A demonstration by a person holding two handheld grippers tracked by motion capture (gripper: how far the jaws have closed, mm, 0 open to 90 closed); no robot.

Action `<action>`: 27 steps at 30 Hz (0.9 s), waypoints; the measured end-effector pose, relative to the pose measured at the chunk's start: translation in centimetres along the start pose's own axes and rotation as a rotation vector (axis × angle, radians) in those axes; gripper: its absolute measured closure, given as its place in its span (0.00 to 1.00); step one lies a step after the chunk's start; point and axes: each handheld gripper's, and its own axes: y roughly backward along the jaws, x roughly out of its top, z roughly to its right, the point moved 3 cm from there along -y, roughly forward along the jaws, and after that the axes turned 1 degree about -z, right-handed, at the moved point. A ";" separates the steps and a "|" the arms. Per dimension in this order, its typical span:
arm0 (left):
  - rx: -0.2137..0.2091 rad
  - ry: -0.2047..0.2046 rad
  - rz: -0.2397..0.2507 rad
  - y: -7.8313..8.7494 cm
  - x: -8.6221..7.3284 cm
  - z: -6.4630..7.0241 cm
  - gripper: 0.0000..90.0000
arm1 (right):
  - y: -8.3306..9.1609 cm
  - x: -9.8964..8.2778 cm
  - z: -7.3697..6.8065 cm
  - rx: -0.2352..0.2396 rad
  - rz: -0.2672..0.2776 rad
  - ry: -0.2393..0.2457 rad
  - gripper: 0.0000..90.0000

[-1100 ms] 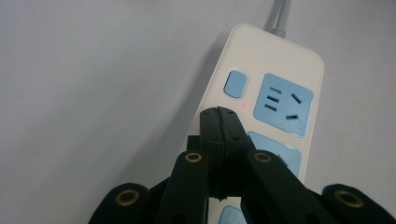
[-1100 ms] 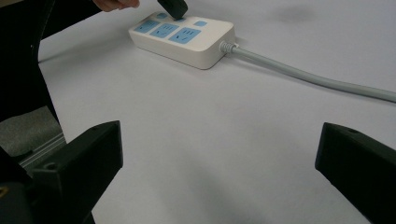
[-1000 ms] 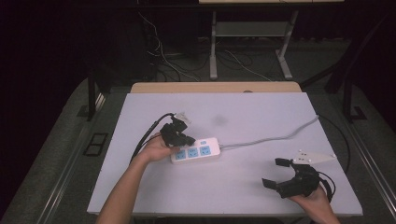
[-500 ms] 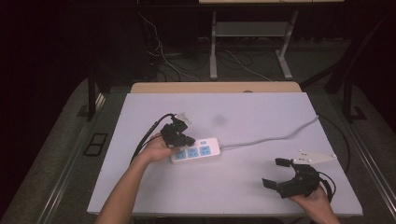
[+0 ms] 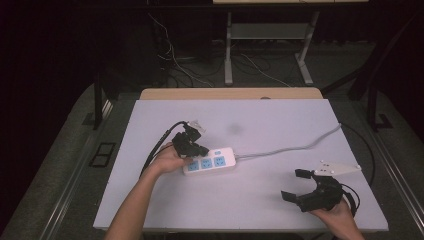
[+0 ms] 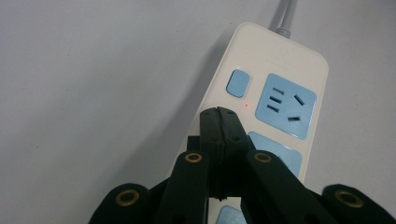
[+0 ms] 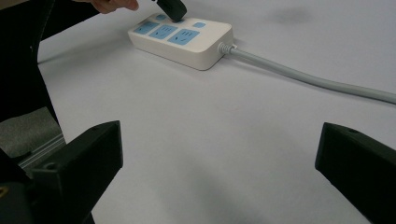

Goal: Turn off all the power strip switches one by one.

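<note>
Pressing together, the jaws of my left claw (image 6: 218, 114) meet flat along their matte black faces, with nothing between them, their brass-ringed pivots showing lower down. The tips hover over the power strip (image 6: 275, 109), close to its small rounded blue switch (image 6: 237, 83) and a tiny red dot beside it; I cannot tell whether they touch the casing. That strip is a smooth, cream-white plastic block with rounded corners, set with square pale-blue socket panels (image 6: 285, 106) cut with dark slots. From above, my left hand (image 5: 170, 157) lies against the strip's near-left end, and the strip (image 5: 210, 161) sits a little left of the middle of the desk (image 5: 280, 120), whose top is a plain, matte, pale grey sheet with a wooden edge along the far side. A round grey cord (image 5: 295, 147) runs from the strip's right end across the desk toward the right edge.

My right claw (image 5: 295, 184) stands well apart near the front right corner, held in my right hand (image 5: 337, 217), its blocky black jaws spread wide over bare desk, a flat pale three-cornered plate (image 5: 337, 169) on top.
</note>
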 end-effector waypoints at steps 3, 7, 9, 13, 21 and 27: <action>0.002 -0.004 -0.001 0.0 0.0 0.0 0.99 | 0.0 0.0 0.0 0.000 0.002 -0.002 0.01; 0.009 -0.018 0.000 0.2 -0.1 0.0 0.99 | 0.1 0.0 0.1 -0.003 0.005 -0.004 0.01; 0.014 -0.029 0.002 0.5 0.0 0.0 0.99 | 0.1 0.0 0.1 -0.004 0.008 -0.006 0.01; 0.017 -0.038 -0.011 0.7 -0.1 0.1 0.99 | 0.2 0.0 0.2 -0.009 0.011 -0.007 0.01; 0.006 -0.062 -0.002 1.0 0.1 0.6 0.99 | 0.2 0.0 0.2 -0.010 0.013 -0.008 0.01; 0.005 -0.084 0.013 1.5 0.9 1.0 0.99 | 0.3 0.0 0.3 -0.010 0.015 -0.006 0.01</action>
